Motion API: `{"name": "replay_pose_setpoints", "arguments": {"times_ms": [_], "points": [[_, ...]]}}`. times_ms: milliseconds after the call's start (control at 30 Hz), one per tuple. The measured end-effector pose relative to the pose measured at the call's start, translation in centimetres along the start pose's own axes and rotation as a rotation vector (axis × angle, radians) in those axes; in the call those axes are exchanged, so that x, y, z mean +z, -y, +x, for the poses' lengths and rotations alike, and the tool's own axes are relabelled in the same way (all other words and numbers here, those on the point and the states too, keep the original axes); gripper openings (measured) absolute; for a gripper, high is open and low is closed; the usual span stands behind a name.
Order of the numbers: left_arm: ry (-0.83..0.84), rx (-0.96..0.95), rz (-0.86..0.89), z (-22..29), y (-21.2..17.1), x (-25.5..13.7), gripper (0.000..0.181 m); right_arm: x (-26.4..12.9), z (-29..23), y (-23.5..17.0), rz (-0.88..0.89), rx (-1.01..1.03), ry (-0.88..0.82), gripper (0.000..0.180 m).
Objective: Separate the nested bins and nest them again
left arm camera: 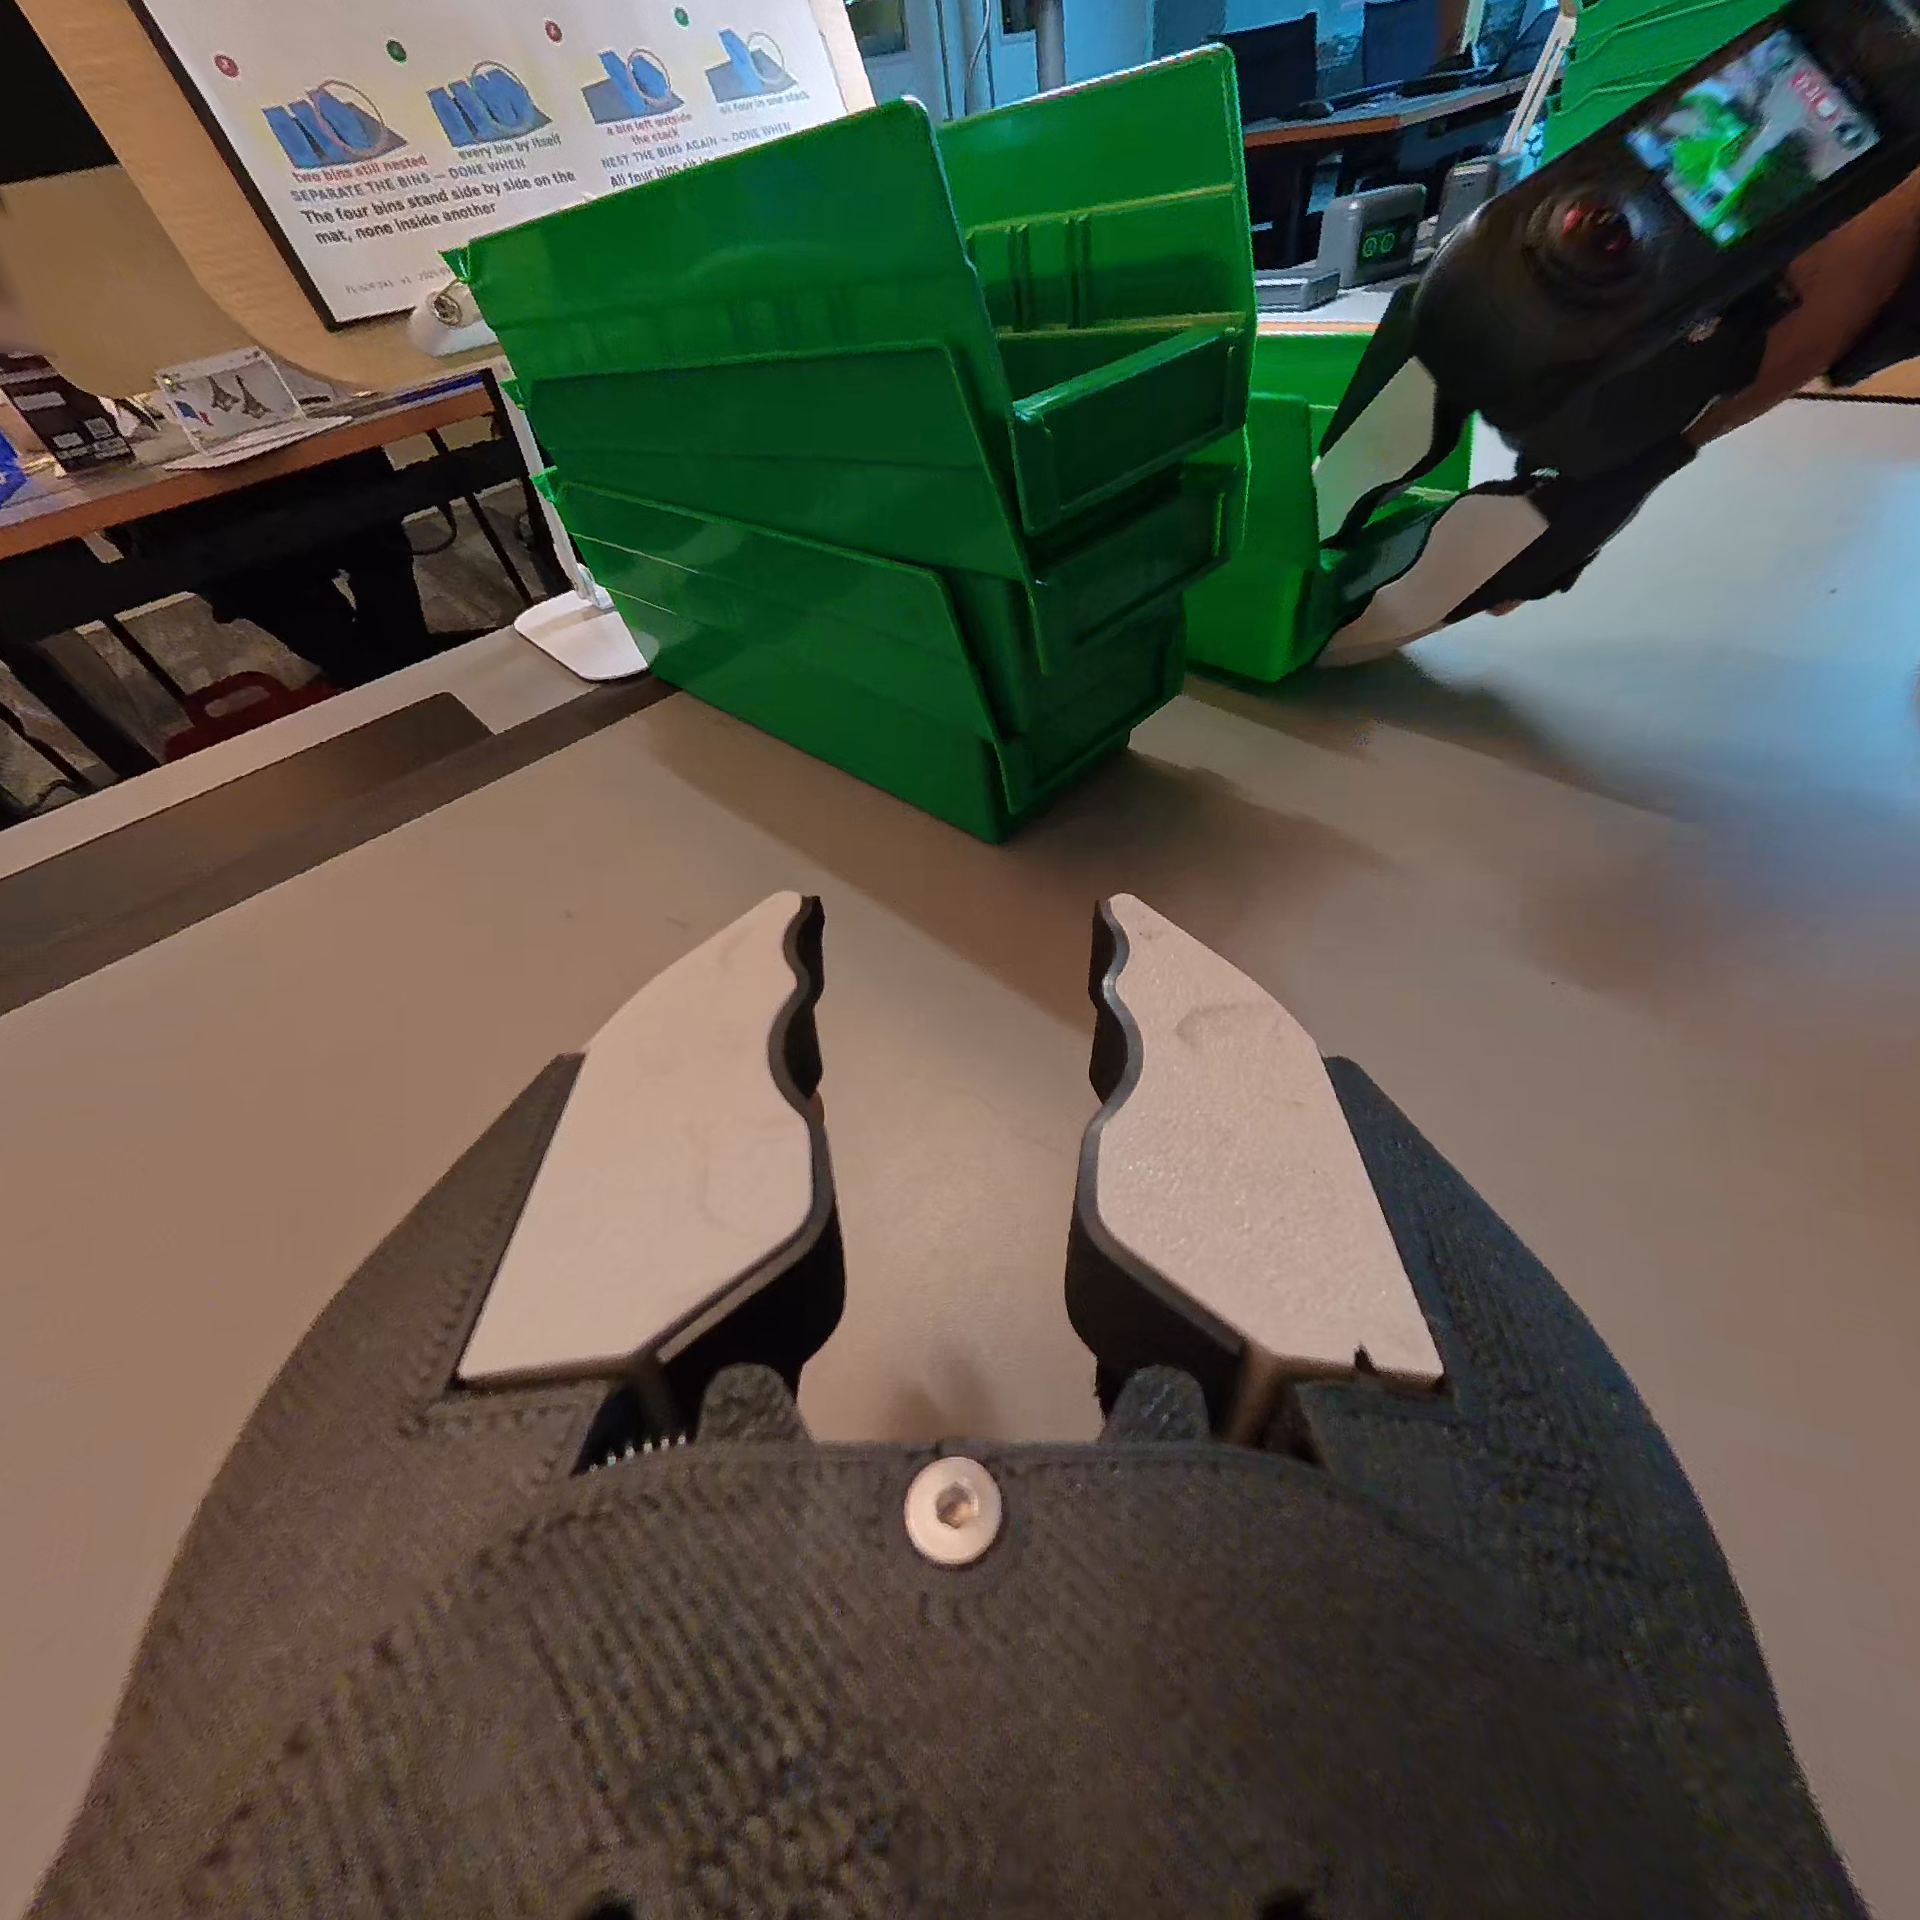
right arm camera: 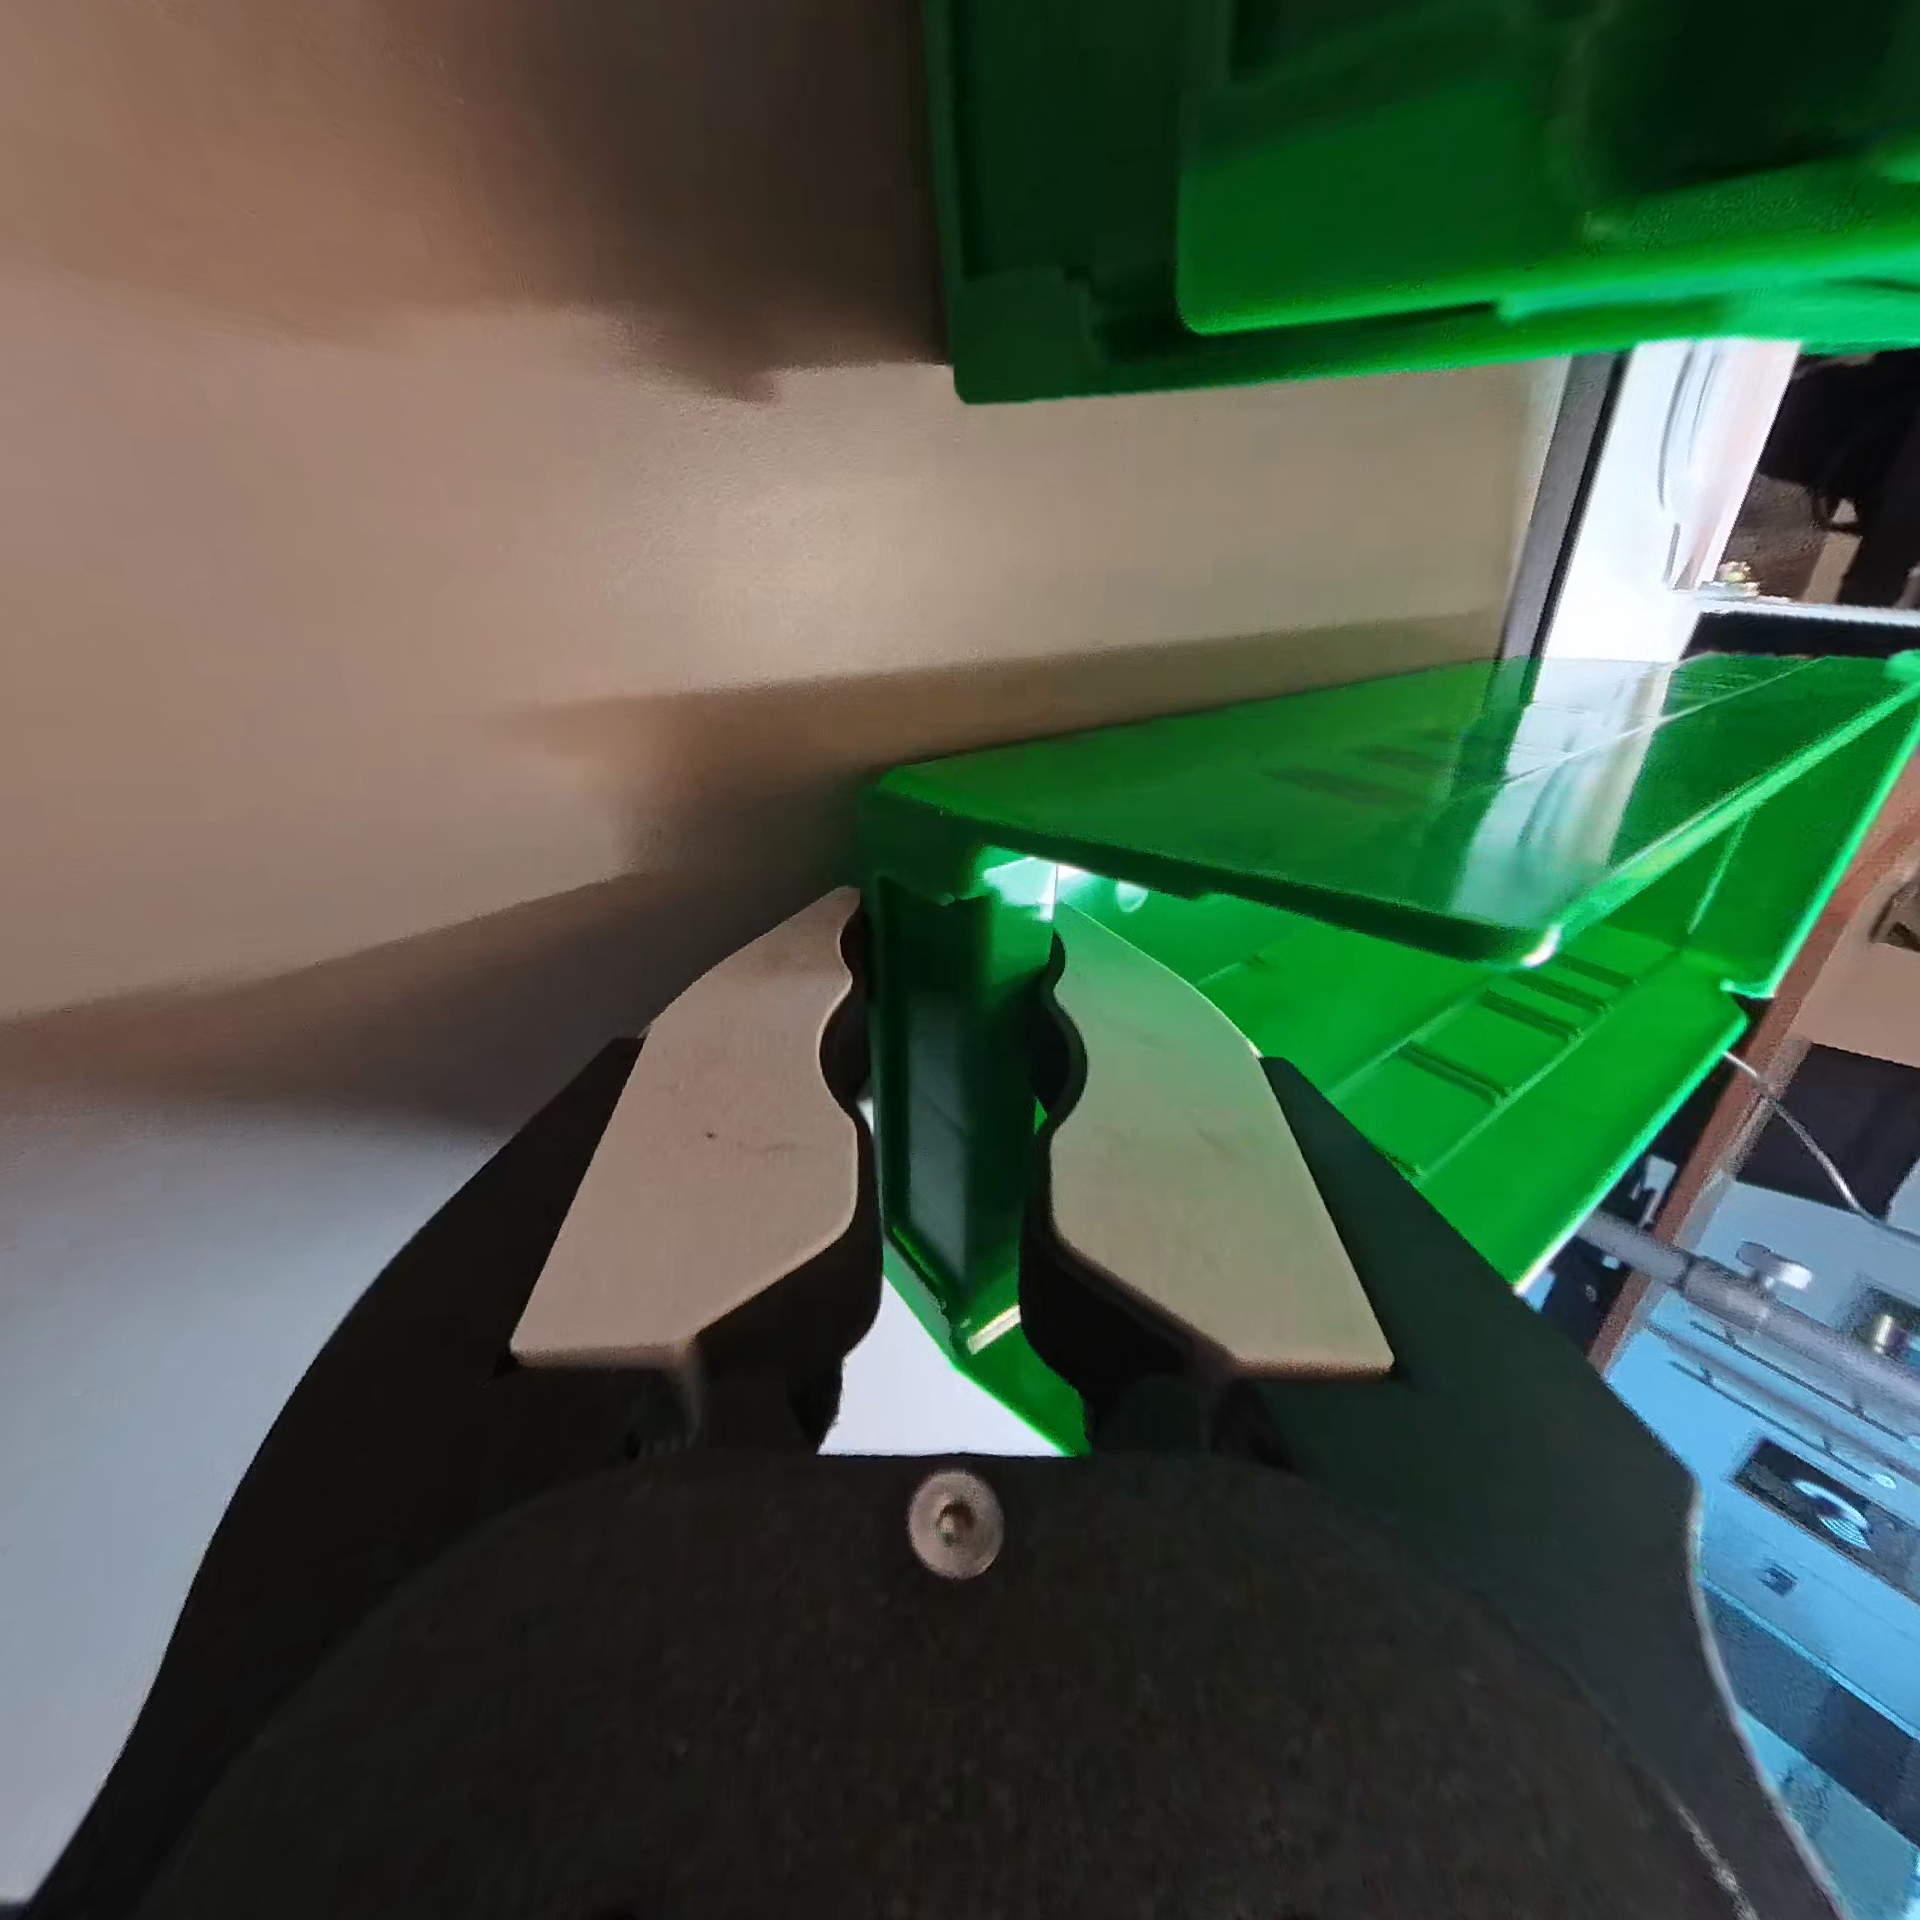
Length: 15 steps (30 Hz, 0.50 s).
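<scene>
Your left gripper (left arm camera: 956,925) was released, jaws spread with nothing between them, held low above the grey table (left arm camera: 1558,935) and well short of the bins. Ahead of it stood the stack of nested green bins (left arm camera: 862,499), three as far as I could count, the top one tilted up at its back and sitting loose in the one below. Your right gripper (right arm camera: 951,997) was clenched on the front wall of a separate green bin (right arm camera: 1403,831), one finger outside, the other inside. In the left wrist view that single bin (left arm camera: 1268,561) sat on the table just right of the stack, with the right gripper (left arm camera: 1392,540) reaching down into it. Right wrist view was rolled sideways and blurred; the stack (right arm camera: 1351,187) showed near its top edge. An instruction poster (left arm camera: 468,135) stood behind.
</scene>
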<state>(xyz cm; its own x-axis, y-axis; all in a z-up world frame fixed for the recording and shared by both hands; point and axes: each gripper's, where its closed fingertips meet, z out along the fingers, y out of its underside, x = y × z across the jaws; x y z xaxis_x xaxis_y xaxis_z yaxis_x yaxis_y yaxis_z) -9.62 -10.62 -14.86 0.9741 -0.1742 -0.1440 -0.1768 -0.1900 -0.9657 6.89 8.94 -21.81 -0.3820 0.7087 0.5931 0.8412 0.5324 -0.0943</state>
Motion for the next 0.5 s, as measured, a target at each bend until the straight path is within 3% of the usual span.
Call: {"name": "replay_pose_setpoints", "arguments": {"times_ms": [300, 500], "points": [[0.007, 0.031, -0.014, 0.3, -0.2, 0.2, 0.049, -5.2, 0.7, -0.5, 0.043, 0.018, -0.026, 0.028], [0.007, 0.040, -0.022, 0.5, -0.4, 0.4, 0.049, -11.0, 5.5, 0.8, 0.056, -0.039, -0.162, 0.028]]}}
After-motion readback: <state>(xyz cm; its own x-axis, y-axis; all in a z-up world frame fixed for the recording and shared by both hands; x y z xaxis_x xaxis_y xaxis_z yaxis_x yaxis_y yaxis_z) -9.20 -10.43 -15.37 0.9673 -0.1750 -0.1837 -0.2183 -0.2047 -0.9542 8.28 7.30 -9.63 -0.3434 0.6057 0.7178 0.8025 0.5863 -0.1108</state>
